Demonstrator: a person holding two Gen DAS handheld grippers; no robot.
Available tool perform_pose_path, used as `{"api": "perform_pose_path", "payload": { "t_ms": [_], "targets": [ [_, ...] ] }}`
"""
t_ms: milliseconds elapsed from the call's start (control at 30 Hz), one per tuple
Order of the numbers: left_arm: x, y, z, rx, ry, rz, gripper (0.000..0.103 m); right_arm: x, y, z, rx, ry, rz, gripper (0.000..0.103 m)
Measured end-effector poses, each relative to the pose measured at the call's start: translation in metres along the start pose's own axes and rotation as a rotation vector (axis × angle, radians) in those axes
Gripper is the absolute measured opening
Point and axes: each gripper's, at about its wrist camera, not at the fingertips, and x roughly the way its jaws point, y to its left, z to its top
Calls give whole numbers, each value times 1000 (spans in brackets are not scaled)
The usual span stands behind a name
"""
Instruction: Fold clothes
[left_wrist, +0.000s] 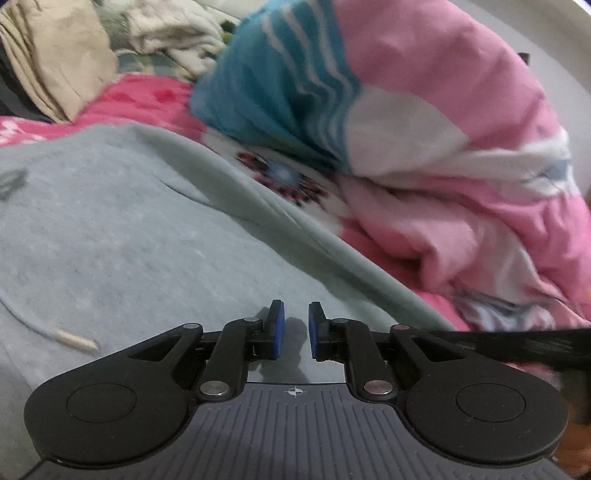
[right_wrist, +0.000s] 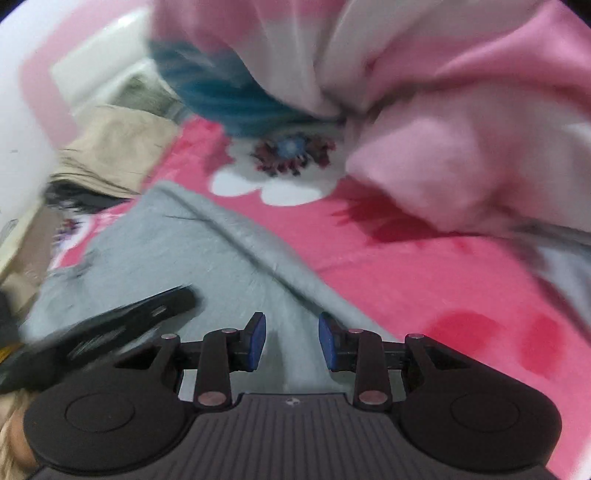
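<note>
We're low over the grey sweatshirt (left_wrist: 129, 229), which lies spread on the pink flowered bedsheet (right_wrist: 424, 280). Left gripper (left_wrist: 293, 330) has its jaws a narrow gap apart w/ nothing between them, just grey cloth underneath. Right gripper (right_wrist: 291, 341) is open wider, also holding nothing, and sits above the sweatshirt's edge at 6 o'clock in its view. The hem band runs from 10 toward 5 o'clock in the right view, and a drawstring tip (left_wrist: 75, 339) lies at 8 o'clock in the left one.

Progress, as we judge it: early. The sweatshirt looks laid flat, no fold line showing (both views are blurred, so small creases could hide). At 11 o'clock a beige garment (left_wrist: 55, 62) and other clothes (left_wrist: 173, 33) sit in a heap, apparently unfolded. A bunched pink-and-blue quilt (left_wrist: 443, 129) crowds 1–3 o'clock. Left to do: grab an edge, fold, then the rest of the pile.
</note>
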Motion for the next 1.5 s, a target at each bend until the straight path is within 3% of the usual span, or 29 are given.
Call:
{"api": "perform_pose_path", "payload": {
  "t_ms": [67, 167, 267, 367, 500, 600, 667, 800, 967, 1067, 1200, 1333, 1433, 1500],
  "targets": [
    [1, 6, 5, -18, -17, 26, 13, 32, -13, 20, 107, 9, -6, 32],
    [2, 14, 12, -44, -43, 66, 13, 42, -38, 39, 342, -42, 82, 33],
    [1, 18, 17, -58, -68, 85, 13, 43, -43, 48, 417, -61, 76, 32],
    [0, 23, 17, -67, -75, 103, 14, 41, -42, 49, 455, -79, -4, 34],
    [-1, 24, 18, -73, -66, 83, 14, -2, -48, 29, 495, -144, -20, 34],
    [-3, 9, 16, 1, -61, 18, 20, -69, -57, 2, 471, -196, -68, 35],
    [-3, -5, 11, 74, -43, -29, 28, -121, -74, -21, 463, -233, -138, 41],
    [4, -27, -3, 189, 30, -103, 31, -205, -123, -77, 508, -258, -322, 67],
    [12, -28, -8, 208, 71, -110, 31, -274, -175, -175, 616, -213, -590, 68],
    [19, -23, -10, 182, 87, -110, 31, -300, -206, -226, 709, -217, -700, 69],
    [24, -19, -9, 163, 88, -112, 31, -313, -249, -272, 849, -281, -737, 69],
    [27, -16, -10, 157, 83, -119, 31, -320, -287, -297, 934, -338, -744, 69],
    [28, -18, -11, 172, 76, -116, 31, -313, -305, -303, 939, -360, -721, 72],
    [29, -17, -11, 170, 75, -117, 31, -307, -307, -300, 870, -342, -712, 76]
  ]
}}
